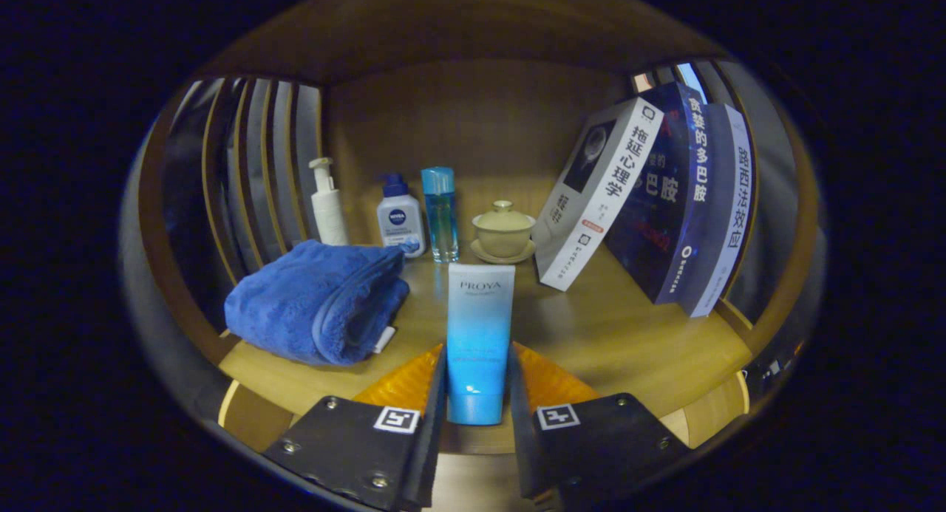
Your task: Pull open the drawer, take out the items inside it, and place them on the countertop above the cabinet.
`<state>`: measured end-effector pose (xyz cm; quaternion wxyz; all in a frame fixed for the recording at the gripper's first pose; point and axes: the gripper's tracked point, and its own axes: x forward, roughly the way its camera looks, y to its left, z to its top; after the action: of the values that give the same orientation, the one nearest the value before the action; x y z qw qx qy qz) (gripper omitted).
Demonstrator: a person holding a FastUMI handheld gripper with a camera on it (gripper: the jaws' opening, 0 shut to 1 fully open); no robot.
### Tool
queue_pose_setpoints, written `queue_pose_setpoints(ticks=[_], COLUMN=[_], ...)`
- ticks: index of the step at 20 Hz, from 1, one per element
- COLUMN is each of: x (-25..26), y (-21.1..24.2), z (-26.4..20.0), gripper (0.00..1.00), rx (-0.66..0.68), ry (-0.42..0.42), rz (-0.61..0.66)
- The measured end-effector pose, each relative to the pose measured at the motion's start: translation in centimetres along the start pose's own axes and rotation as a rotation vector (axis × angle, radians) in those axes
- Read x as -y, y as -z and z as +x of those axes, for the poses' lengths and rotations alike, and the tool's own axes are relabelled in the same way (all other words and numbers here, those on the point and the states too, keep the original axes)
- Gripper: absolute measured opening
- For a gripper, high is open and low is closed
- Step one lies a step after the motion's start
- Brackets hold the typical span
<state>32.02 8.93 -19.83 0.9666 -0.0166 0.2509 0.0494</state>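
Observation:
A blue and white tube (479, 342) stands upright between the two fingers of my gripper (477, 364), cap end down. Both fingers (436, 383) press its sides, so the gripper is shut on it. The tube's lower end sits at the front edge of the wooden countertop (613, 335). A folded blue towel (321, 301) lies on the countertop just left of the tube. The drawer is hidden from this view.
At the back of the wooden nook stand a white pump bottle (325, 205), a small white bottle with a blue cap (400, 218), a clear blue bottle (440, 213) and a lidded cup on a saucer (503, 233). Three books (650, 194) lean at the right. Slatted side walls (255, 172) enclose the nook.

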Motion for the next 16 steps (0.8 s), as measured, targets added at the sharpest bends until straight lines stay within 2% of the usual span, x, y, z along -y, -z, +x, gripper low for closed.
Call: queue_pose_setpoints(ticks=[4, 10, 11, 16], x=[0.5, 0.7, 0.6, 0.5], y=[-1.1, -3.4, -3.7, -3.6], z=[-0.5, -4.8, -5.9, -13.0], gripper=[0.45, 0.72, 0.75, 0.99], rx=[0.044, 0.115, 0.13, 0.213], ry=[0.022, 0.019, 0.009, -0.005], rz=[0.03, 0.064, 0.058, -0.01])
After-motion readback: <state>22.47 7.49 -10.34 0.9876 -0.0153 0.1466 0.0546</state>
